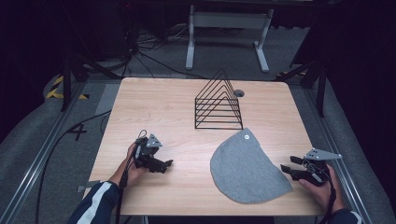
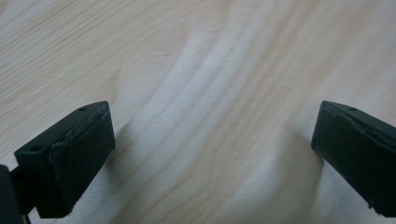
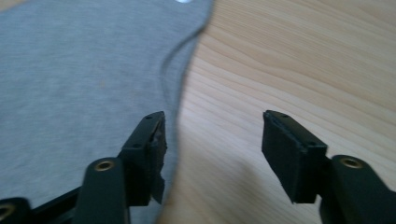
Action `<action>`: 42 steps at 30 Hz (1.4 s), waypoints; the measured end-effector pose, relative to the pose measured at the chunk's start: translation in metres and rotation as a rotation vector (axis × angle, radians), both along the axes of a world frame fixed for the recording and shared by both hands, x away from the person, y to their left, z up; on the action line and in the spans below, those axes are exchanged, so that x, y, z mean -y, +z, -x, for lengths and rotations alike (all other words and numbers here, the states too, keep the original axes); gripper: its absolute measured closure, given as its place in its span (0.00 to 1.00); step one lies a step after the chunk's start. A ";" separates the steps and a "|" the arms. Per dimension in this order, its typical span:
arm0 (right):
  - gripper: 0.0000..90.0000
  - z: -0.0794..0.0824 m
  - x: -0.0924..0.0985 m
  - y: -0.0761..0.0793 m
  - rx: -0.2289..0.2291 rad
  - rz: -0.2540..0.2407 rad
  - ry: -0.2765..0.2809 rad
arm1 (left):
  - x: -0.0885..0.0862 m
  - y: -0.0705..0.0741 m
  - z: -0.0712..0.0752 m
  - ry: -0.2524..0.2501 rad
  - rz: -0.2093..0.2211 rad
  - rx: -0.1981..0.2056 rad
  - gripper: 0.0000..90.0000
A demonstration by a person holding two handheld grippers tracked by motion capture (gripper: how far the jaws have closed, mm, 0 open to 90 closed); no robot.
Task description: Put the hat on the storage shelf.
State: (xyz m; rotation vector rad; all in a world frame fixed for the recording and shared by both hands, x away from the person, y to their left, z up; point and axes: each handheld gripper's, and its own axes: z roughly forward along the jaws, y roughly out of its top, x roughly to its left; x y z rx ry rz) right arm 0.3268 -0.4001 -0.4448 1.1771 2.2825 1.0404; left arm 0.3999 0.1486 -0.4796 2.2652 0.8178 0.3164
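A grey cloth (image 1: 247, 168) shaped like a rounded fan lies flat on the wooden table (image 1: 154, 102), right of the middle. Its edge (image 3: 182, 70) runs up through the right gripper view, with a small round tag at the tip. My right gripper (image 1: 286, 164) lies at the cloth's right edge, jaws apart, one over the cloth and the other over bare wood; nothing is between them (image 3: 212, 140). My left gripper (image 1: 168, 164) rests low over bare wood left of the cloth, jaws wide apart and empty (image 2: 212, 140).
A black wire rack (image 1: 218, 101) with a triangular outline stands behind the cloth near the table's far edge. A small round hole (image 1: 239, 93) sits in the tabletop beside it. Cables and a white frame lie on the floor beyond.
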 end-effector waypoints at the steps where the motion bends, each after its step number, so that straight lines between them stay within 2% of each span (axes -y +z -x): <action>1: 0.53 0.001 -0.003 0.002 0.005 0.007 0.024 | 0.002 0.000 0.002 0.006 0.004 -0.010 0.00; 4: 0.65 0.004 -0.021 0.004 -0.014 0.034 0.123 | 0.003 0.000 0.003 -0.012 0.001 -0.006 0.00; 7: 0.76 0.006 -0.042 0.001 -0.062 0.062 0.213 | 0.005 0.000 0.004 -0.041 0.003 -0.001 0.00; 8: 0.76 0.006 -0.042 0.001 -0.062 0.062 0.213 | 0.006 0.000 0.005 -0.051 0.002 -0.009 0.00; 9: 0.79 0.007 -0.057 -0.003 -0.086 0.097 0.274 | 0.008 0.000 0.006 -0.080 0.006 -0.002 0.00; 11: 0.81 0.008 -0.068 -0.005 -0.102 0.122 0.307 | 0.009 0.000 0.006 -0.085 0.004 -0.003 0.00; 17: 0.84 0.011 -0.095 -0.006 -0.107 0.125 0.372 | 0.014 0.000 0.009 -0.102 0.007 0.000 0.00; 19: 0.84 0.013 -0.108 -0.006 -0.101 0.142 0.396 | 0.015 0.000 0.009 -0.107 0.002 0.000 0.00; 20: 0.84 0.013 -0.108 -0.006 -0.101 0.142 0.396 | 0.017 0.000 0.011 -0.119 0.004 0.002 0.00; 21: 0.83 0.014 -0.122 -0.006 -0.100 0.149 0.424 | 0.019 0.000 0.012 -0.137 0.005 0.001 0.00; 27: 0.80 0.014 -0.159 -0.007 -0.104 0.154 0.484 | 0.024 0.000 0.015 -0.153 0.003 0.000 0.00; 37: 0.81 0.004 -0.202 -0.009 -0.097 0.139 0.505 | 0.024 0.001 0.016 -0.159 0.001 -0.004 0.03; 40: 0.75 0.001 -0.211 -0.009 -0.094 0.137 0.514 | 0.022 0.003 0.017 -0.167 0.009 -0.003 0.09; 42: 0.73 -0.001 -0.211 -0.005 -0.052 0.142 0.504 | 0.020 0.004 0.017 -0.174 0.020 0.003 0.21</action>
